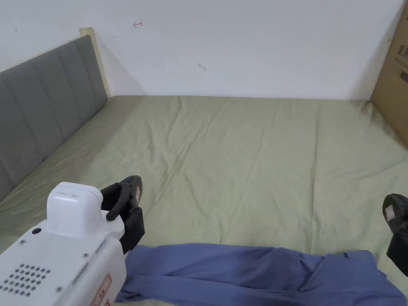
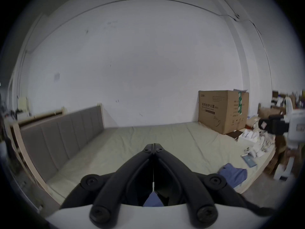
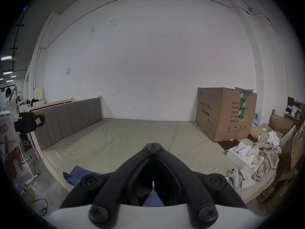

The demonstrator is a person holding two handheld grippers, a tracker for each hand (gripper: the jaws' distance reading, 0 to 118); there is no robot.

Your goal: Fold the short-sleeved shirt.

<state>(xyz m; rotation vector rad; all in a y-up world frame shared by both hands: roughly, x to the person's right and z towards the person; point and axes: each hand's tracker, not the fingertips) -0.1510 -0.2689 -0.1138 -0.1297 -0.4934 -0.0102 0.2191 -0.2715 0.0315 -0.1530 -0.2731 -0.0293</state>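
The blue short-sleeved shirt [image 1: 255, 275] lies rumpled along the near edge of the green bed sheet [image 1: 247, 159], with no neat fold showing. The left gripper [image 2: 153, 144] and right gripper [image 3: 153, 143] hover above it, jaws closed, empty.

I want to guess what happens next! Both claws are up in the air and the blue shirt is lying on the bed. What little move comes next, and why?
Probably lower the left claw to the blue shirt. Both it and the right claw look shut and empty, and the shirt lies bunched.
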